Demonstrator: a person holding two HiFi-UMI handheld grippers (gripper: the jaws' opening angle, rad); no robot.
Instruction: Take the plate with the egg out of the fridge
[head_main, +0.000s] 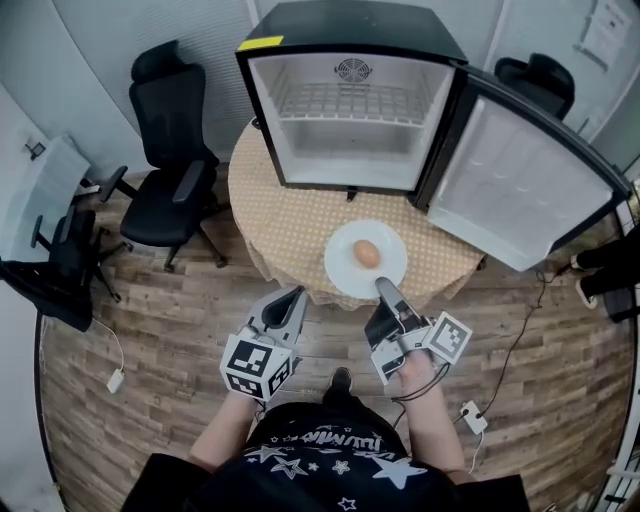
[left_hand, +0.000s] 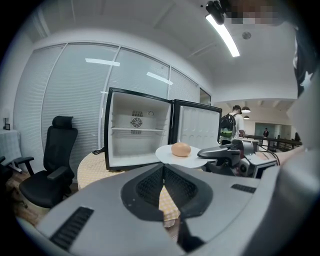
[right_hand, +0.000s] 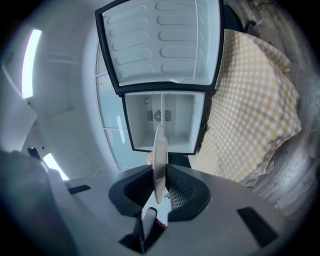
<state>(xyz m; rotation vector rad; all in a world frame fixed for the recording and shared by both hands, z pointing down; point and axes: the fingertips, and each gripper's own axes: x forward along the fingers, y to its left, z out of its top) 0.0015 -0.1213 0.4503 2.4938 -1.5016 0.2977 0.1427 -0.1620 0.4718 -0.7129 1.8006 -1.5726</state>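
A white plate (head_main: 345, 275) with a brown egg (head_main: 367, 254) hangs over the near edge of the round table. My right gripper (head_main: 383, 287) is shut on the plate's near rim. The right gripper view has the plate (right_hand: 159, 150) edge-on between the jaws of that gripper (right_hand: 160, 172), and the egg (right_hand: 149, 158) just peeks out on its left. My left gripper (head_main: 296, 293) sits to the left of the plate, shut and empty. From the left gripper view, plate (left_hand: 167, 153) and egg (left_hand: 181, 149) lie beyond its closed tips (left_hand: 163, 167).
A small black fridge (head_main: 350, 100) stands open and empty on the table (head_main: 290, 220) with its yellow checked cloth. Its door (head_main: 520, 180) swings out to the right. Black office chairs (head_main: 170, 150) stand at the left. Cables and a power strip (head_main: 470, 415) lie on the wooden floor.
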